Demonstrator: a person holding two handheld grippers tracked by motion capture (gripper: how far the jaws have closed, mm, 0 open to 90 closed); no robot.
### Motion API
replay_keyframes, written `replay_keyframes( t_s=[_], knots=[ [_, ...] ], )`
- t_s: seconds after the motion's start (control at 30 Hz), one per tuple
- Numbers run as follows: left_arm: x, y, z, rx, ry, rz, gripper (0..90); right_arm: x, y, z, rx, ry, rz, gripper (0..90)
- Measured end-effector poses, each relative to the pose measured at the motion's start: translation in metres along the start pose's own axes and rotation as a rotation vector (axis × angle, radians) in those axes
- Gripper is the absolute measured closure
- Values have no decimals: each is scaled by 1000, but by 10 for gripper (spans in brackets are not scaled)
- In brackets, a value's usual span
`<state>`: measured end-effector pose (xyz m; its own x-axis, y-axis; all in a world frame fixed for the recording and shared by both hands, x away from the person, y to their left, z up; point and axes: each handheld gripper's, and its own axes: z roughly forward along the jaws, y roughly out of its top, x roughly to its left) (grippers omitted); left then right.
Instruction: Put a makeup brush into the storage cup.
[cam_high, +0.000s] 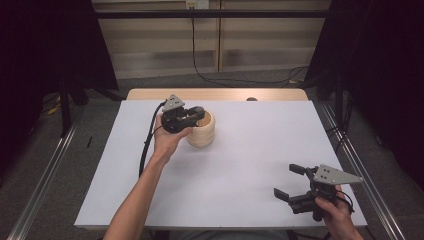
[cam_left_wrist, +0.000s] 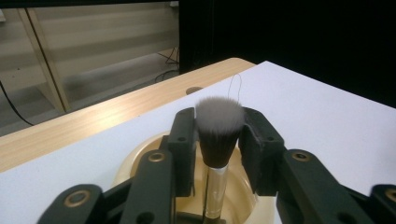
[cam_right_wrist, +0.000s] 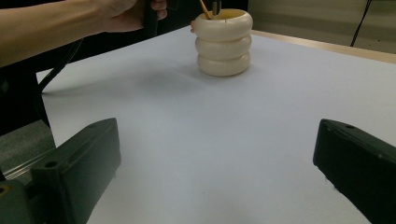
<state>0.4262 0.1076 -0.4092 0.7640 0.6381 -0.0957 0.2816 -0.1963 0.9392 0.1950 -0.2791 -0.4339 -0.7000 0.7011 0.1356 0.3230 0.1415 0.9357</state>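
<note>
above the ribbed cream holder (cam_high: 201, 131), left of tabletop (cam_high: 250, 170) centre, the left tool (cam_high: 186, 116) hangs over the holder's mouth. the makeup brush (cam_left_wrist: 218, 135) stands upright inside the holder, bristle head up, handle running down into the cup.

handling, judged: brush looks light; bristle head soft and compressible, so a grip there would splay the hairs and slip. the narrow ferrule and clear handle just below the head look stiff and smooth, the better place to take hold, though slick. holder looks light enough to tip or slide if the brush is dragged sideways against its rim; lift straight up.

left tool: jaws a little apart, flanking the bristle head on either side. in the left gripper view the pads sit just beside the bristles with slight gaps showing; no firm squeeze visible, so read as not clamped, brush resting in the holder on its own.

right tool (cam_high: 296, 182): well away from the holder, near the tabletop's front right edge, jaws spread wide, nothing between them, pointed toward the holder (cam_right_wrist: 223, 43).
</note>
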Motion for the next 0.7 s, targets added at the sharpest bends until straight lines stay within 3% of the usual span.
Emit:
replay_keyframes(
  t_s=[0.37,0.47,0.63,0.7],
  knots=[
    [6,2,-3,-36,17,2,431,-3,-1,0,-2,4,8,6],
    [6,3,-4,-41,15,-11,340,-4,-2,0,-5,2,12,6],
    [0,7,-7,-62,19,8,194,-4,-2,1,-8,1,11,7],
    [-1,8,-9,-66,19,-8,127,-4,-2,0,-6,-2,9,7]
  ],
)
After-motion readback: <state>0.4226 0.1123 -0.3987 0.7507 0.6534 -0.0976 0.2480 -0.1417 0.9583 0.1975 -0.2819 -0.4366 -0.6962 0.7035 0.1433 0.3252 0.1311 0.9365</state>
